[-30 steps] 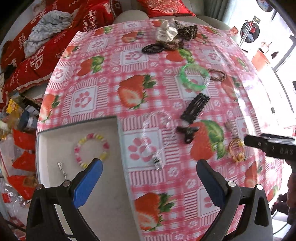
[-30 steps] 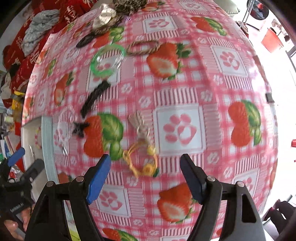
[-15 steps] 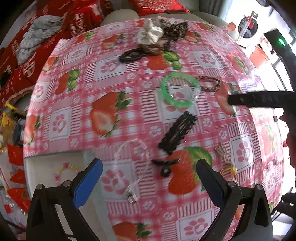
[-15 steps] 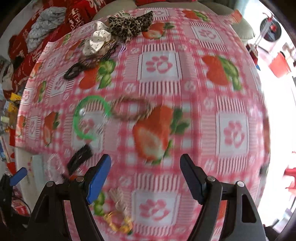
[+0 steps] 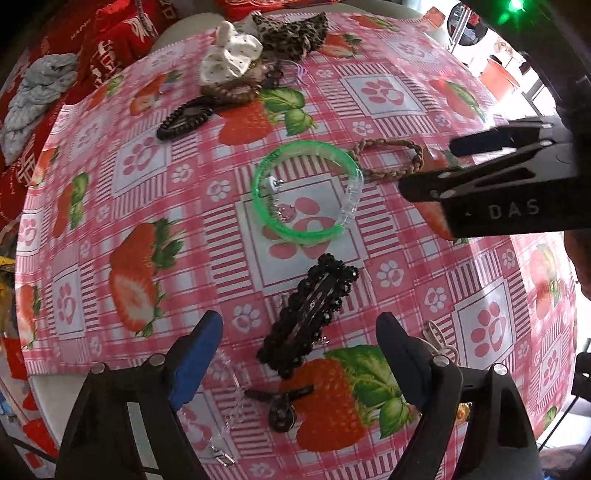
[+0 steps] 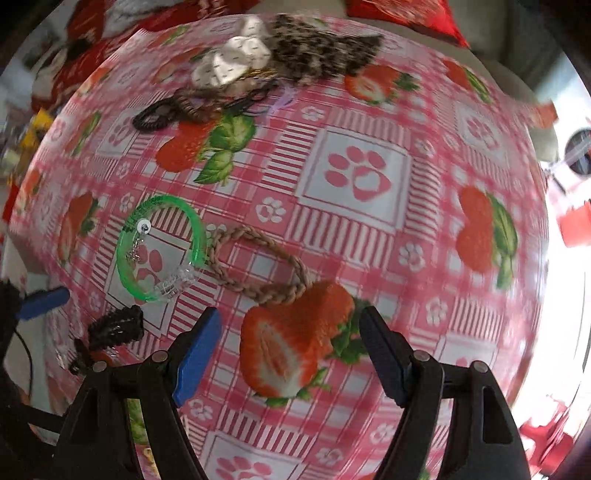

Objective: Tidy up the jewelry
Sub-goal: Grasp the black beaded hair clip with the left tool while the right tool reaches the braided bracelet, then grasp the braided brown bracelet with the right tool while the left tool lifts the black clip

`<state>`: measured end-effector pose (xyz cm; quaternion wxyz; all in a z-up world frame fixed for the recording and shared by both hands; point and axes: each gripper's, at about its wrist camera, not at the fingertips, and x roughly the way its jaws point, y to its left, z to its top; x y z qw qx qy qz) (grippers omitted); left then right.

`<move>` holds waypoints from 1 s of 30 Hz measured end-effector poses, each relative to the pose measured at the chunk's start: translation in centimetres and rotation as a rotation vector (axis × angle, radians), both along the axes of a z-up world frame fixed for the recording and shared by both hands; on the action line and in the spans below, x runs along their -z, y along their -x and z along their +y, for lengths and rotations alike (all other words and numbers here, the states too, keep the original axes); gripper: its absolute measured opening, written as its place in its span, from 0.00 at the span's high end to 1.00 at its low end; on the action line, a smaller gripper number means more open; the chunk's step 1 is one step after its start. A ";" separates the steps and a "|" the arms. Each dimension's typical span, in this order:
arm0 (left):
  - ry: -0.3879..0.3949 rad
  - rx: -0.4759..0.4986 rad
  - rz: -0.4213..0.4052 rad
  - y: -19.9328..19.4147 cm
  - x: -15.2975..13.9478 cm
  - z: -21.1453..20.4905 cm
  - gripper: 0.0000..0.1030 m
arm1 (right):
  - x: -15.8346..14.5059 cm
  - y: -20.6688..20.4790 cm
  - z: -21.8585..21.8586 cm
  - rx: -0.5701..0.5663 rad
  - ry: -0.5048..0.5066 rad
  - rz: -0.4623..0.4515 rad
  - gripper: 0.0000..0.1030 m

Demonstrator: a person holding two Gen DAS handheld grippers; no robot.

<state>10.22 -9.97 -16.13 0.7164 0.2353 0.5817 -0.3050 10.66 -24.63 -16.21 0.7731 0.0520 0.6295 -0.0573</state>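
Note:
My left gripper [image 5: 299, 343] is open and empty, hovering over a black lace hair clip [image 5: 310, 314] on the strawberry tablecloth. Beyond it lies a green bangle [image 5: 260, 173] with a small charm inside, and a braided brown bracelet [image 5: 388, 158] beside it. My right gripper [image 6: 290, 343] is open and empty just short of the braided bracelet [image 6: 258, 266]; the green bangle [image 6: 127, 236] lies to its left. The right gripper's body [image 5: 498, 192] shows in the left wrist view, above the bracelet's right end. A small dark clip [image 5: 280, 402] lies under the left gripper.
A pile of hair ties sits at the table's far side: white scrunchie [image 5: 229, 59], leopard scrunchie [image 5: 291, 29], black hair tie [image 5: 184, 118]. A clear bracelet [image 5: 229, 406] lies near the left finger. Red cushions [image 5: 107, 40] lie beyond the table edge.
Both grippers have moved forward over the table. The white tray has left the left wrist view. The right gripper has left the yellow ring behind and come up to the braided bracelet.

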 end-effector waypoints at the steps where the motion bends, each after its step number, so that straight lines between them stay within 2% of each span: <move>1: -0.002 0.002 0.006 0.0 0.2 -0.1 0.18 | 0.2 -0.5 0.2 -0.024 0.013 -0.002 0.23; 2: -0.007 0.004 0.012 -0.1 0.4 -0.2 0.24 | 0.4 -0.9 0.5 -0.034 0.018 -0.001 0.23; 6: -0.016 0.002 0.045 -0.1 1.4 -0.7 0.26 | 1.2 -2.5 1.1 -0.063 0.036 -0.001 0.23; 10: -0.011 0.014 0.040 0.4 1.5 -1.3 0.30 | 1.6 -3.8 1.9 -0.094 0.061 -0.016 0.23; 13: -0.001 0.020 0.037 0.4 1.2 -1.6 0.44 | 1.4 -4.5 2.5 -0.107 0.053 -0.036 0.37; 17: 0.008 0.001 0.052 -0.4 1.0 -1.8 0.57 | 1.0 -4.9 3.5 -0.120 0.050 -0.048 0.76; 19: 0.017 -0.005 0.063 -1.0 0.8 -1.6 0.60 | 0.9 -5.3 3.9 -0.123 0.051 -0.046 0.81; 20: 0.020 -0.006 0.065 -1.0 0.7 -1.5 0.60 | 1.0 -5.3 4.0 -0.122 0.051 -0.047 0.86; 26: 0.066 -0.034 0.070 -1.0 0.2 -0.5 0.61 | 1.0 -4.3 3.5 -0.061 0.039 -0.057 0.89; 30: 0.102 -0.069 0.081 -1.4 -0.6 0.7 0.61 | 0.2 -1.7 1.8 0.010 -0.037 -0.053 0.89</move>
